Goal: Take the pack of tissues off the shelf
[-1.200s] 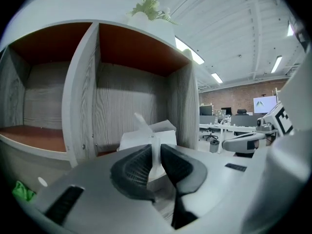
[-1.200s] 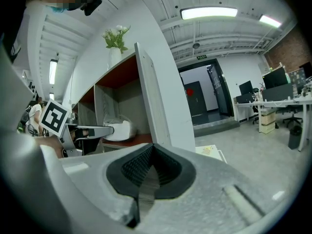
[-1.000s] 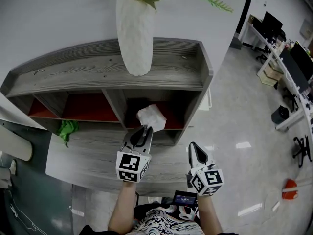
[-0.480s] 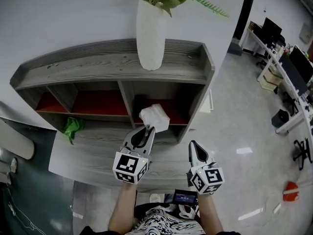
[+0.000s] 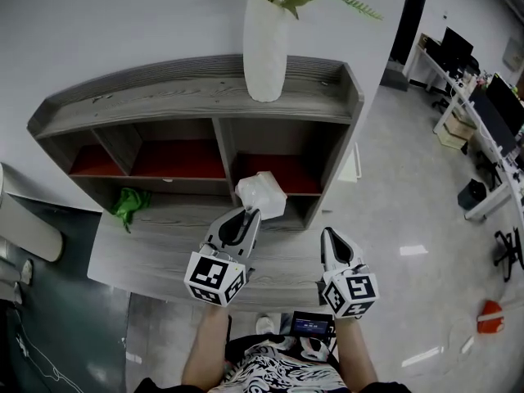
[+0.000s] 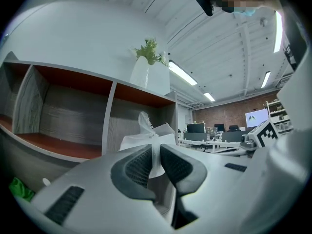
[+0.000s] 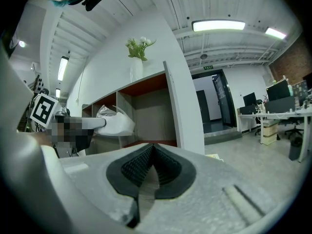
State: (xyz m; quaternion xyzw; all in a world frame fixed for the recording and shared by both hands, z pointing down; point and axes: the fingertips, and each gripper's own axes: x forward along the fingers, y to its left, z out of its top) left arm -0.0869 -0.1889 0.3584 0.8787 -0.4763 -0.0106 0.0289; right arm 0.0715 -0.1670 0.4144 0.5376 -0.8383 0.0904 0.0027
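- Pinched on the pack of tissues (image 5: 262, 195) with the left hand-held gripper (image 5: 248, 212), jaws nearly together, white wrapper squeezed between the ribbed pads.
- Held off any surface, right at the mouth of the lower right compartment of the grey shelf (image 5: 196, 97), over the front of its red floor.
- Straight ahead of the left jaws, with the bulk of the pack jutting away from them toward the compartment, roughly in line with the way that hand-held gripper points.
- Off to the right and well apart from the pack: the right hand-held gripper (image 5: 330, 236), pads pressed together on nothing.
- Judged close to done: probably only a straight draw back toward the body, away from the opening, all of it on the left side.
- Worth minding: seemingly a hold on the wrapper alone, so likely to swing or slip under a jerk.
- Up on the shelf top, clear of that path: a white vase (image 5: 266, 43) with greenery.
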